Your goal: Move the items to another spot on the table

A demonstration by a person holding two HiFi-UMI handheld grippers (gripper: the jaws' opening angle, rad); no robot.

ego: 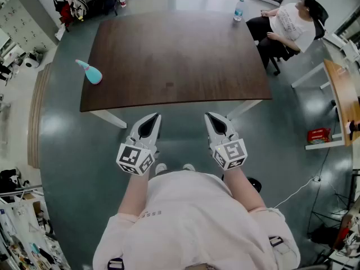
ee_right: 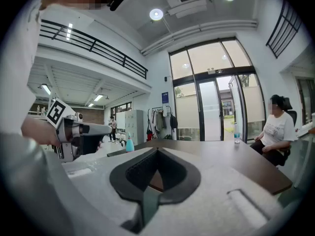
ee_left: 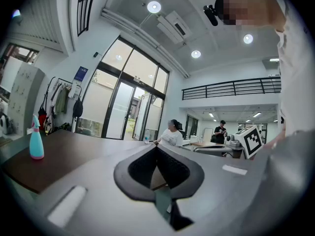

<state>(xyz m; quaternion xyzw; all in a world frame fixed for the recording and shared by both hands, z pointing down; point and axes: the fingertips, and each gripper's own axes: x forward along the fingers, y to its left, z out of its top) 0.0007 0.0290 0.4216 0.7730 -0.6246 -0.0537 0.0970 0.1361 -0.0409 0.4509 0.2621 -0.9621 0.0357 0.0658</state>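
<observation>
Red package (ego: 319, 135) shows only overhead; left gripper (ego: 155, 117) and right gripper (ego: 208, 116) fingers closed, empty.

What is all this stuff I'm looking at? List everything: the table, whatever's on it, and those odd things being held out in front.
table: one, dark brown, middle of the room
spray bottle: one, light blue, upright near the table's left edge
water bottle: one, clear with a blue cap, at the table's far right corner
seated person: one, white top, on a chair past that corner
red box: one, on the floor at the far right
left gripper: one, white with a marker cube, short of the table's near edge, jaws together, empty
right gripper: one, same colours, beside the left one, jaws together, empty
</observation>
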